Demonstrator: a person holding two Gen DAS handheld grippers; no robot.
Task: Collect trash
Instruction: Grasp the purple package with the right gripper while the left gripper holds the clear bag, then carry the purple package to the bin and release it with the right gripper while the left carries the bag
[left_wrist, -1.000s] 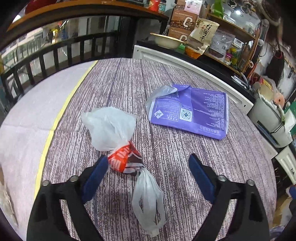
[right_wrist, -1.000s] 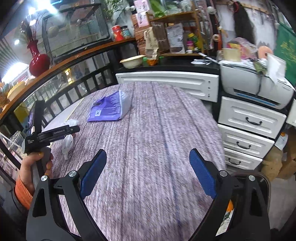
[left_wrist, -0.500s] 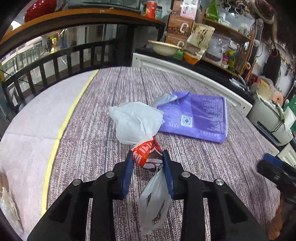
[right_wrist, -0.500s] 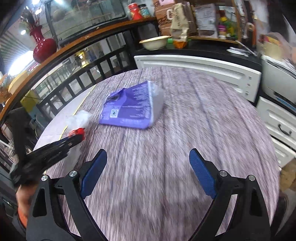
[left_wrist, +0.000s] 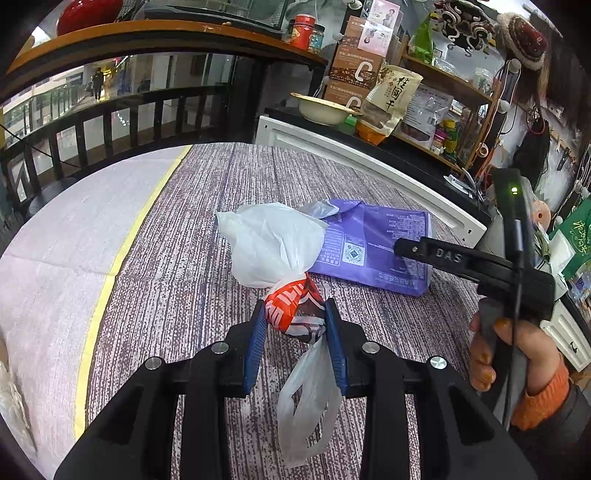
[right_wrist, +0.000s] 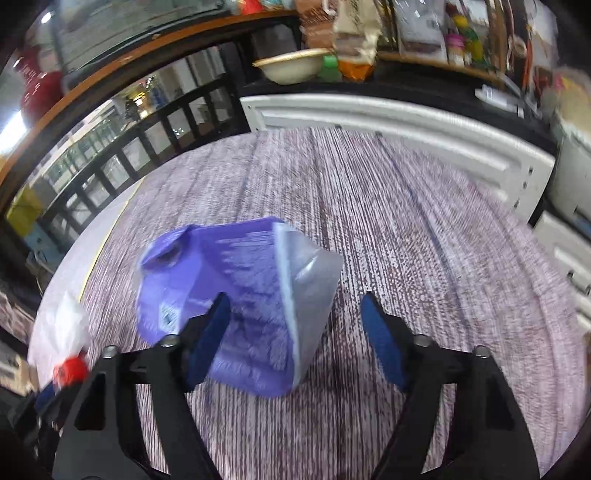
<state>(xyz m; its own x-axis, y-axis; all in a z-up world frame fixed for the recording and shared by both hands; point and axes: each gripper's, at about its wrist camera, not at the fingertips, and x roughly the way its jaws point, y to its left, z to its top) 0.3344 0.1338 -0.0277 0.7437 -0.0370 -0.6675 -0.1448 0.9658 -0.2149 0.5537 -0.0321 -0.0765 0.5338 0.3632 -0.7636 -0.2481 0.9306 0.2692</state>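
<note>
A knotted white plastic bag (left_wrist: 273, 243) with a red-printed middle (left_wrist: 291, 310) lies on the purple-streaked table (left_wrist: 207, 206). My left gripper (left_wrist: 294, 314) is shut on the red-printed knot; the bag's loose handles hang between the fingers. A flat purple pouch (left_wrist: 376, 236) lies just behind the bag. In the right wrist view the purple pouch (right_wrist: 240, 295) sits between my open right gripper's (right_wrist: 295, 314) fingers, nearer the left finger. The bag (right_wrist: 62, 328) shows at the far left there. The right gripper's side (left_wrist: 472, 258) reaches over the pouch in the left wrist view.
A white cabinet (right_wrist: 388, 122) borders the table's far side, with drawers (right_wrist: 569, 258) to the right. A black railing (left_wrist: 110, 122) runs behind on the left. A pale mat with a yellow stripe (left_wrist: 110, 273) covers the table's left part. Shelves of goods (left_wrist: 424, 92) stand beyond.
My left gripper closed on the bag's red-printed knot and has lifted it a little. My right gripper swung left and forward over the purple pouch, staying open.
</note>
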